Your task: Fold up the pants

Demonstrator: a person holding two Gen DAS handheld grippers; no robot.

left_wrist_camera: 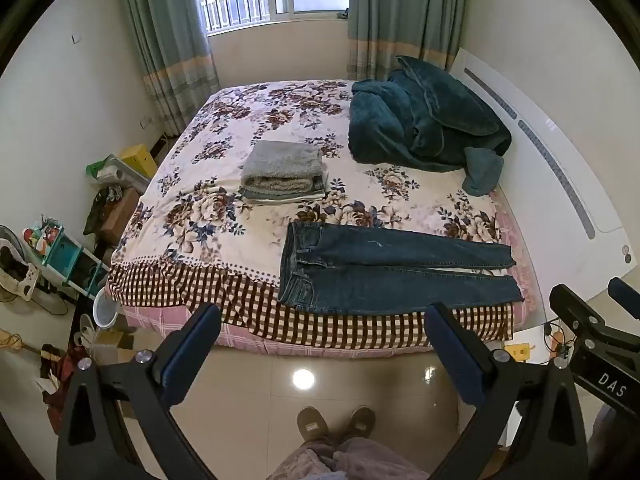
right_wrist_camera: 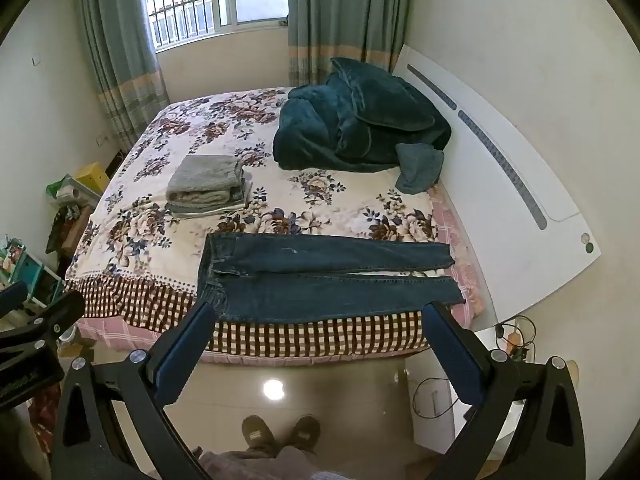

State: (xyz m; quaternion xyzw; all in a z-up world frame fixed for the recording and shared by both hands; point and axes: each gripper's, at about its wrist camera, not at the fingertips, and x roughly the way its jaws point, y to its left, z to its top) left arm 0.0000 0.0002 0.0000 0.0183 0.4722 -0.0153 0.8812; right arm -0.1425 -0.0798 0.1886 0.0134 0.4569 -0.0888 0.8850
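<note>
Jaws of both grippers spread wide, gripping nothing: left gripper (left_wrist_camera: 322,320) and right gripper (right_wrist_camera: 320,320) hover over the tiled floor (left_wrist_camera: 360,372), short of the bed's near edge. Slippered feet (right_wrist_camera: 280,434) stand below. Blue jeans (left_wrist_camera: 384,270) lie flat along the near edge of the floral bedspread (left_wrist_camera: 208,216), waistband left, legs running right. Farther back, a stack of folded clothes (left_wrist_camera: 282,172); far right, a heaped teal blanket (left_wrist_camera: 420,120) beside the white headboard (left_wrist_camera: 560,168).
</note>
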